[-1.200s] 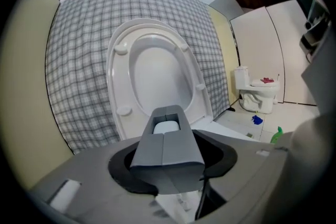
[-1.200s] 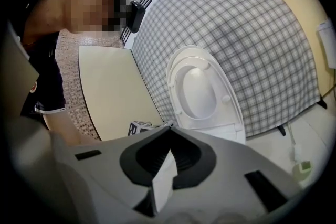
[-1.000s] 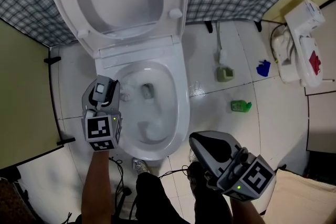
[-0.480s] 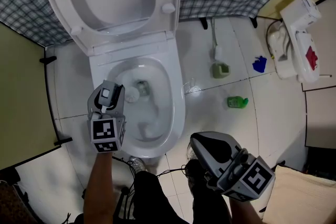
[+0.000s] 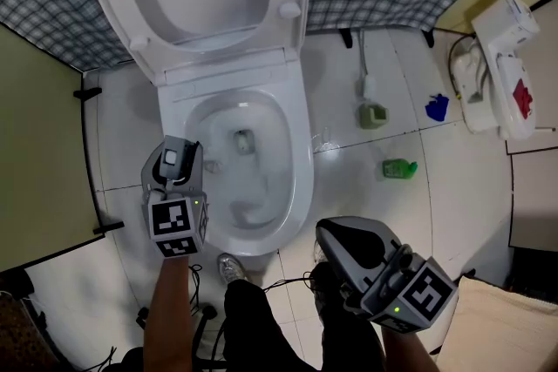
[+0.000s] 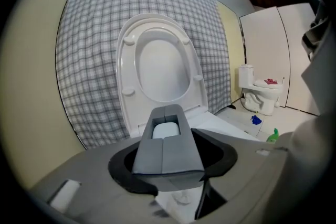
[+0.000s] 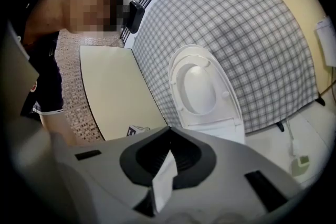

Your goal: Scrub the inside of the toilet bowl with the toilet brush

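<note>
White-tiled floor, plaid curtain behind an open toilet (image 5: 303, 179). Your left gripper (image 5: 180, 151) pinches the brush (image 6: 167, 130) handle at the bowl's left rim. Your right gripper (image 5: 321, 229) is pressed together, empty. The brush looks light, stiff, probably slick when wet; grip high on the handle.

No legible text, brand, number or sign appears in any view. The cubes on the left gripper (image 5: 174, 154) and right gripper (image 5: 342, 244) carry only black-and-white square code patterns. The red mark (image 5: 523, 99) on the white unit (image 5: 499, 48) cannot be read.
</note>
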